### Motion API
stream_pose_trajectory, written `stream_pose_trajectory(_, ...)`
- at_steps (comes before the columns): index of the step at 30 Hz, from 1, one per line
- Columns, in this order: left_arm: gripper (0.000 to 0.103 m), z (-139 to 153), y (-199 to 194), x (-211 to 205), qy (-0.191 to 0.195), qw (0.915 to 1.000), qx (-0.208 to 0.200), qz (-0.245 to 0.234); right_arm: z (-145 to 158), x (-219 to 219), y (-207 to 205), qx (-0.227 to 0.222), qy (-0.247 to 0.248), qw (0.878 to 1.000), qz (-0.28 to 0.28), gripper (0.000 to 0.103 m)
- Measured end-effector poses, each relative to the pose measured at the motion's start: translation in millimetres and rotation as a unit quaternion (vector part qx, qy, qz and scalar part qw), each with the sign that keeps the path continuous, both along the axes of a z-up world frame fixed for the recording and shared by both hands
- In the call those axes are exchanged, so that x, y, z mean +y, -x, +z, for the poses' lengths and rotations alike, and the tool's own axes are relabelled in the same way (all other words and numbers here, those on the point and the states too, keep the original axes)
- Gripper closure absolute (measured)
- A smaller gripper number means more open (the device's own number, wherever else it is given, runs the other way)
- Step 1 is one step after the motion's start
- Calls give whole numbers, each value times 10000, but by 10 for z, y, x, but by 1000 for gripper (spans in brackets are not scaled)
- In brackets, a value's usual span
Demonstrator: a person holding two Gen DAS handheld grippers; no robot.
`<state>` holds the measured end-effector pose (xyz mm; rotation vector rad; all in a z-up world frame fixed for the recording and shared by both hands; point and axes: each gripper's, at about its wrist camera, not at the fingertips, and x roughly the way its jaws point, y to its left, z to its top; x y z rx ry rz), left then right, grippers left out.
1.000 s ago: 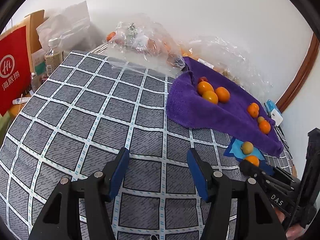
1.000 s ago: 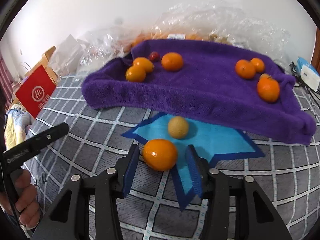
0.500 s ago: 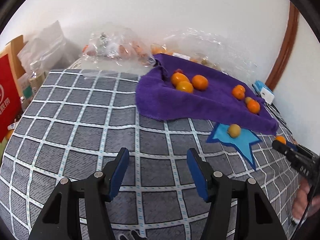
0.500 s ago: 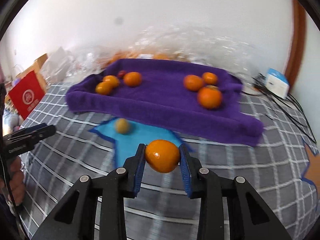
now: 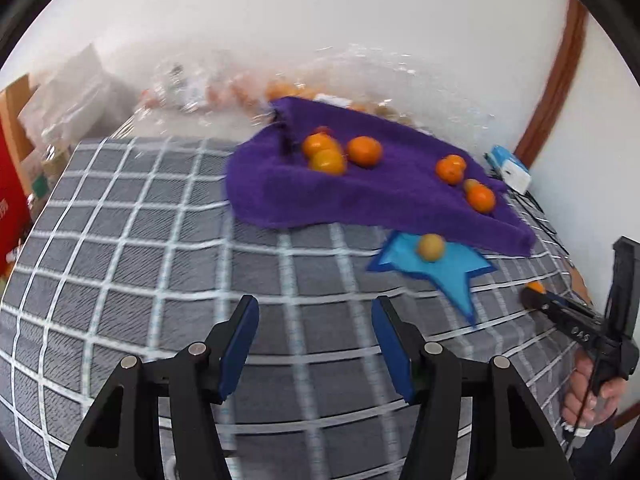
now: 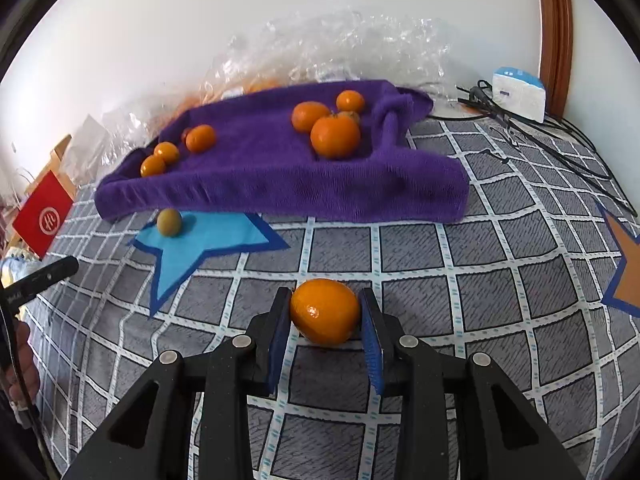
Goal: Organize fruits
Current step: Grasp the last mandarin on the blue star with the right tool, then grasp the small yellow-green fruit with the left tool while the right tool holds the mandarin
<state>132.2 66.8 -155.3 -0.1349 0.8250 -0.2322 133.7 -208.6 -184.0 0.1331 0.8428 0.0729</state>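
Observation:
My right gripper (image 6: 325, 316) is shut on an orange (image 6: 325, 311) and holds it over the grey checked cloth; it also shows far right in the left wrist view (image 5: 536, 294). A purple towel (image 6: 256, 184) carries several oranges (image 6: 335, 137). A yellow-green fruit (image 6: 169, 222) lies on a blue star mat (image 6: 200, 240) in front of the towel. An orange star mat (image 6: 628, 268) lies at the right edge. My left gripper (image 5: 315, 338) is open and empty above the cloth, left of the blue star (image 5: 444, 268).
Clear plastic bags (image 6: 340, 48) with more fruit lie behind the towel by the wall. A white-blue box (image 6: 518, 94) and black cables (image 6: 560, 140) sit at the back right. A red bag (image 6: 42, 216) stands at the left.
My right gripper closed on the orange, lifted it off the blue star and carried it right, toward the orange star. My left gripper swung to face the towel, still open.

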Motion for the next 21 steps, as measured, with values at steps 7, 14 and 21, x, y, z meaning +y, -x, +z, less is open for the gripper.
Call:
stream_pose_trajectory(7,47,103,-168,-553,-89,9992,84,-372,28,28,59,-153,27,9998,106,69)
stream_pose_trajectory(14,61,50,-411,-1014,-269,9979,109,-571,31,-4,64,-170,-174,9994,236,69)
stream_pose_trajectory(21,80,-147,-654,-1126,-349,9984,317,-314,19,1,37,-138,-289,9987,399,70)
